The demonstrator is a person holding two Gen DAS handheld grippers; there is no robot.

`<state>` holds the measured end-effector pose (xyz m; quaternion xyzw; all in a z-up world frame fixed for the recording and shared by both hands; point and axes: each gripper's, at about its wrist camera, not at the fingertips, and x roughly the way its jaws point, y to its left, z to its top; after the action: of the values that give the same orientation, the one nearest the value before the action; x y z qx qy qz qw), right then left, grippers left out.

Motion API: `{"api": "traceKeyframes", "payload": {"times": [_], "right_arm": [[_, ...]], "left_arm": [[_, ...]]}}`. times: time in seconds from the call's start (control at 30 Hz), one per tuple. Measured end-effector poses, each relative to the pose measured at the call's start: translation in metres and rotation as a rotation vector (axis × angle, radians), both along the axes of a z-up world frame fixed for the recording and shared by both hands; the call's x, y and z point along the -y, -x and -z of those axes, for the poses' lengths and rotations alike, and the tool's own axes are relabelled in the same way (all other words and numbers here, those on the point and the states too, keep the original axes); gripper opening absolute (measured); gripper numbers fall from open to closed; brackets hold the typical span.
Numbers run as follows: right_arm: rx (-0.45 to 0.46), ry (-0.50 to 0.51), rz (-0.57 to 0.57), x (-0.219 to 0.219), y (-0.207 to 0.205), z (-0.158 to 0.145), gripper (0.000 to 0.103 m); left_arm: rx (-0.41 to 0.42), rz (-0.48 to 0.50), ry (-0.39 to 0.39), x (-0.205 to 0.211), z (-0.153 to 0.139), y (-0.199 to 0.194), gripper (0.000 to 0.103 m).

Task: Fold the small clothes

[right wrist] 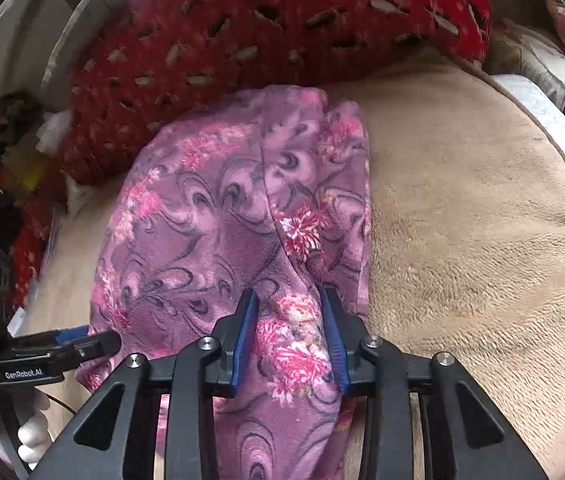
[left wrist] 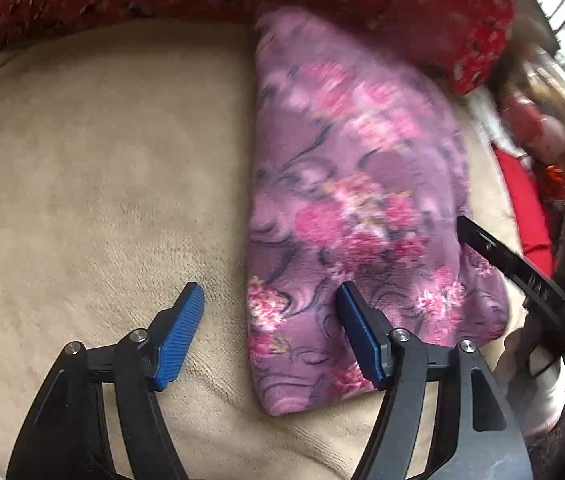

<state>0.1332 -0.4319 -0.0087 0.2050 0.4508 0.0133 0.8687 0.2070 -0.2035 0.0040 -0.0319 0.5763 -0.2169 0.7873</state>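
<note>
The left gripper [left wrist: 270, 336] has its 2 blue-padded fingers [left wrist: 180, 334] spread wide with nothing between the pads. The pad at 7 o'clock hangs over the beige fleece blanket [left wrist: 94, 184]; the pad at 5 o'clock lies over the near edge of the purple floral garment [left wrist: 346, 200], though contact cannot be judged.

In the right wrist view, the right gripper [right wrist: 290, 340] has its fingers [right wrist: 244, 336] part-way apart, and a raised ridge of the purple floral garment [right wrist: 234, 216] runs between the pads. Whether the pads press the cloth cannot be told.

The garment is a folded fleece piece with pink flowers and dark swirls. In the left wrist view it lies lengthways from 6 o'clock up toward 12 o'clock, right of centre on the blanket; in the right wrist view it fills the centre and runs down to 6 o'clock under the fingers. There the left gripper [right wrist: 100, 340] comes in at 8 o'clock with its tip at the cloth's left edge.

A red patterned blanket [right wrist: 282, 20] is heaped along the far side at 12 o'clock, touching the garment's far end. No containers can be made out; the clutter at the blurred edges is unclear.
</note>
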Motion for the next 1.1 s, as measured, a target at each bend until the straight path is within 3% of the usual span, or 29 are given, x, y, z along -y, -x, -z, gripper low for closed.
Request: {"api": "traceKeyframes", "payload": {"times": [0.1,0.17,0.2,0.27,0.3,0.33,0.37,0.47,0.57,0.63,0.77,0.83,0.87,0.93,1.0,1.1], "right_arm": [[0.103,-0.094,0.082,0.018,-0.001,-0.029,0.04],[0.136,-0.131,0.103,0.027,-0.017,-0.038,0.059],[0.124,-0.139,0.102,0.029,-0.025,-0.037,0.065],[0.039,-0.055,0.107,0.025,-0.056,-0.025,0.065],[0.011,-0.031,0.106,0.023,-0.067,-0.021,0.056],[-0.013,-0.03,0.087,0.02,-0.074,-0.015,0.014],[0.005,-0.064,0.046,0.018,-0.079,-0.014,0.007],[0.104,-0.039,0.067,0.024,-0.073,-0.021,0.004],[0.0,-0.133,0.128,0.047,-0.069,0.014,0.003],[0.036,-0.164,0.162,0.051,-0.059,0.004,0.014],[0.168,-0.144,0.136,0.037,-0.041,-0.032,0.016],[0.193,-0.114,0.085,0.023,-0.03,-0.036,0.034],[0.166,-0.077,0.058,0.016,-0.029,-0.032,0.038],[-0.005,0.048,-0.008,0.001,-0.035,-0.004,0.036],[0.03,0.076,-0.018,0.0,-0.03,-0.013,0.038],[0.117,-0.008,0.053,0.021,-0.034,-0.038,0.038]], "left_arm": [[0.078,-0.015,-0.008,0.006,-0.022,-0.015,0.069],[0.097,-0.021,-0.028,0.016,-0.027,-0.032,0.069],[0.095,-0.029,-0.036,0.02,-0.025,-0.041,0.069],[0.072,-0.056,-0.048,0.026,-0.02,-0.056,0.069],[0.071,-0.056,-0.041,0.027,-0.018,-0.059,0.069],[0.082,-0.058,-0.048,0.031,-0.017,-0.061,0.069],[0.099,-0.056,-0.064,0.033,-0.015,-0.063,0.069],[0.09,-0.04,-0.085,0.044,0.002,-0.068,0.07],[0.071,-0.055,-0.075,0.037,0.005,-0.064,0.072],[0.08,-0.056,-0.075,0.037,0.002,-0.063,0.072],[0.079,-0.06,-0.087,0.038,0.002,-0.061,0.072],[0.077,-0.064,-0.095,0.038,0.001,-0.059,0.072],[0.073,-0.062,-0.097,0.038,0.0,-0.058,0.072],[0.071,-0.049,-0.091,0.036,-0.005,-0.056,0.072],[0.082,-0.043,-0.054,0.028,-0.014,-0.058,0.072],[0.048,-0.079,0.009,0.019,-0.021,-0.078,0.072]]}}
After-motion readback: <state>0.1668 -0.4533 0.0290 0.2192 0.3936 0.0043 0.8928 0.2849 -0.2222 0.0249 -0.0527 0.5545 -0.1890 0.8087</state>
